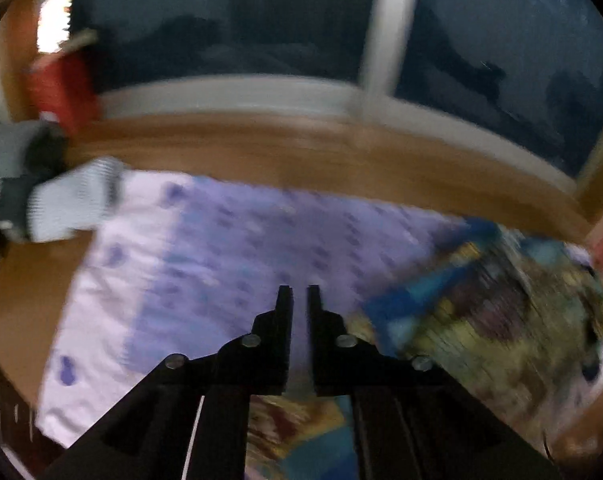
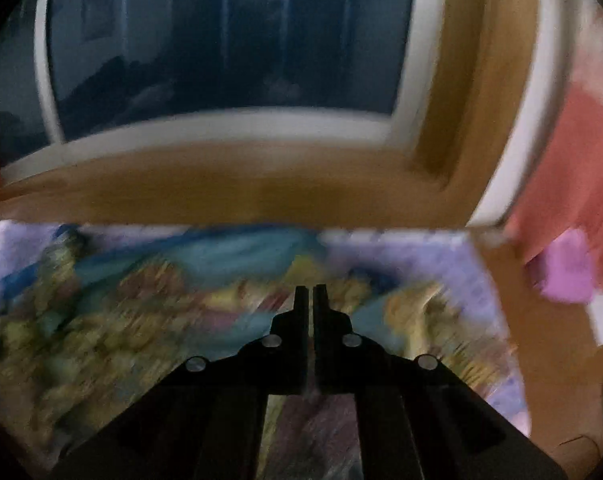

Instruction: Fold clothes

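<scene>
both black two-finger grippers, left [image 1: 300,292] and right [image 2: 312,291], nearly closed on nothing, above the crumpled blue-yellow patterned garment [image 2: 141,304] on lilac printed sheet [image 1: 229,248]; stage unclear, any grasp needing wider jaws.

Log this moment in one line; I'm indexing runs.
task: fold clothes | left gripper: nearly shut, empty | right gripper: nearly shut | multicoloured garment on lilac sheet | frames blurred

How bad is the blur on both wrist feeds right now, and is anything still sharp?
Left wrist view: heavy motion smear over the lilac spotted sheet and multicoloured patterned garment; only the left gripper stays crisp. Right wrist view: the same garment is streaked, the dark window dim, the right gripper sharp.
</scene>
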A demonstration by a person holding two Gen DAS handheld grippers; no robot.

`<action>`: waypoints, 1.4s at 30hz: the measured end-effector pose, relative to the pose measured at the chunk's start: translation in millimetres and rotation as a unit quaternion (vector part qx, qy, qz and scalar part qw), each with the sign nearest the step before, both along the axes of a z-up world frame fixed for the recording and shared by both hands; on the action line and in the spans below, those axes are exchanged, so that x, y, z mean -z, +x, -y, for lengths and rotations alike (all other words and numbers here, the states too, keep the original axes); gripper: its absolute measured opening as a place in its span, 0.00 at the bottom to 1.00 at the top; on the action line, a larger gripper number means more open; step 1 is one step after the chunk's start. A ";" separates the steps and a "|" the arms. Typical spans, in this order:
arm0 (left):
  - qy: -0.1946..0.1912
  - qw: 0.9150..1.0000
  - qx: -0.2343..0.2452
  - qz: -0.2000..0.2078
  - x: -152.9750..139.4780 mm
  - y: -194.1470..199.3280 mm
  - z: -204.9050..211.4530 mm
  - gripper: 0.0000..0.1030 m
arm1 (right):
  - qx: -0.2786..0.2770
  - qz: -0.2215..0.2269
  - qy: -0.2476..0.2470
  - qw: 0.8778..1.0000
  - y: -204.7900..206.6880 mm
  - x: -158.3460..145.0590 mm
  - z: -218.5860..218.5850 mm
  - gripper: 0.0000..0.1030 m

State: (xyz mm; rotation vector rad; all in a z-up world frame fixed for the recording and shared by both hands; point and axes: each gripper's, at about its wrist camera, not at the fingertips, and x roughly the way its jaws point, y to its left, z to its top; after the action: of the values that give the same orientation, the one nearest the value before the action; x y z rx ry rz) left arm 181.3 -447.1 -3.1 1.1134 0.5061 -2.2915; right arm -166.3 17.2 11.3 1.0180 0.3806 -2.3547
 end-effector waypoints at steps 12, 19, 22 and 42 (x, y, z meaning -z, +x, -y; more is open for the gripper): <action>0.010 0.977 0.136 0.162 100.9 -100.6 -53.6 0.34 | -0.237 0.010 0.084 0.968 76.8 70.2 115.9 0.67; 0.026 0.985 0.110 0.130 110.2 -110.6 -56.6 0.36 | -0.251 0.043 0.098 0.962 55.9 106.5 154.4 0.67; 0.027 0.989 0.093 0.116 108.7 -113.0 -58.0 0.10 | -0.238 0.062 0.076 0.966 44.0 114.3 160.4 0.68; -0.059 0.989 -0.121 0.059 -1.8 21.8 54.9 0.04 | -0.002 -0.004 0.044 0.999 -22.1 31.6 23.6 0.04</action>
State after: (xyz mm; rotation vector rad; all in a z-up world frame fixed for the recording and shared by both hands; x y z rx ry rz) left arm 203.0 -502.1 -1.3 1.0611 0.4276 -2.0064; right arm -188.4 -6.4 -20.3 1.0481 0.4916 -2.3576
